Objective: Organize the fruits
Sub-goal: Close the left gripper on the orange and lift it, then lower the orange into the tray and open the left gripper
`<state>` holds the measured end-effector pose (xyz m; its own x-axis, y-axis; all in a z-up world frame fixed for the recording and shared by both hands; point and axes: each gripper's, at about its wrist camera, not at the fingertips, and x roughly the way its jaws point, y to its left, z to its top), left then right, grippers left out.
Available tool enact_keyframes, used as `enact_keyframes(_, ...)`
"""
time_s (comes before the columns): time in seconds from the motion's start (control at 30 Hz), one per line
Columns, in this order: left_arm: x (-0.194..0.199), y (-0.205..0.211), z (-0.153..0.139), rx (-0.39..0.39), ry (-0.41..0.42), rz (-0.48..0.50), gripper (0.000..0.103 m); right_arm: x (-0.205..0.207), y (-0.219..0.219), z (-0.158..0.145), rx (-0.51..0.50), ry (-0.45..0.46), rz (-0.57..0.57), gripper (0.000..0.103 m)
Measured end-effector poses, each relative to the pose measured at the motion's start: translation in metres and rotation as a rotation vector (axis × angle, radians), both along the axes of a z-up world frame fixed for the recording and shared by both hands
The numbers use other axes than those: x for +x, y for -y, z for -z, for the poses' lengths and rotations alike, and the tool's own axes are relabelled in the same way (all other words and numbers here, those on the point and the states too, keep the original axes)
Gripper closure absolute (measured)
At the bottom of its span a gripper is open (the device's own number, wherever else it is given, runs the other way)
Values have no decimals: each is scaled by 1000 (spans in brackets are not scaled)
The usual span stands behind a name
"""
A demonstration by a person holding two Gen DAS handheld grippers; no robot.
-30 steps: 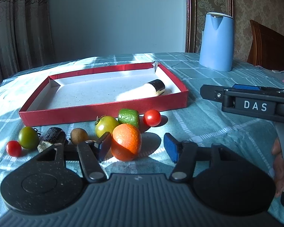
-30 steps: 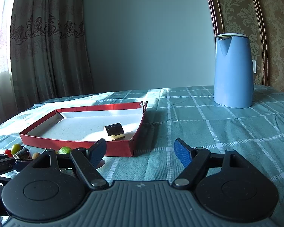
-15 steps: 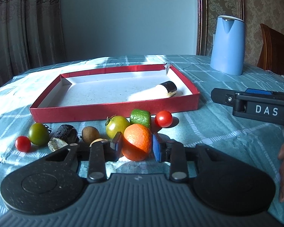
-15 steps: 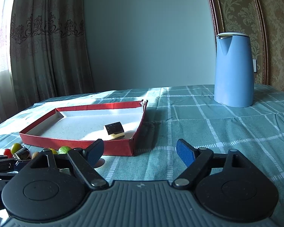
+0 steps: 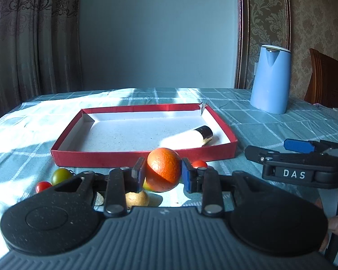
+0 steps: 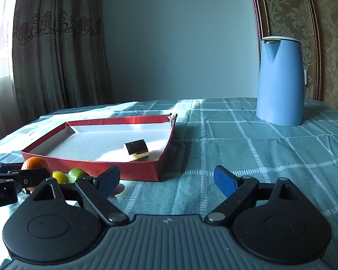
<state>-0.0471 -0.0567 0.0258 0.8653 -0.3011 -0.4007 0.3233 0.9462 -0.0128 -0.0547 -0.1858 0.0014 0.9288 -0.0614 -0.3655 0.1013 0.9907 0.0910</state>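
Firmly clamped on the orange, the left gripper should clear the red tray wall before releasing; right gripper idles, spread wide.

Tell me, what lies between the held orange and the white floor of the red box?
In the left wrist view, only the box's red front wall separates the orange, held in the left gripper, from it.

"DAS" | white letters on right gripper body | partial "oot.AI" on left gripper
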Motion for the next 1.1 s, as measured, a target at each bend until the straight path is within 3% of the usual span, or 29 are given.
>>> enact_keyframes(0.4, 35, -31, -21, 49, 77, -153, 73, 1, 0, 0, -1, -13, -1, 12)
enact_keyframes(1.1, 94, -41, -11, 83, 44, -265, 73, 1, 0, 0, -3, -17, -1, 12)
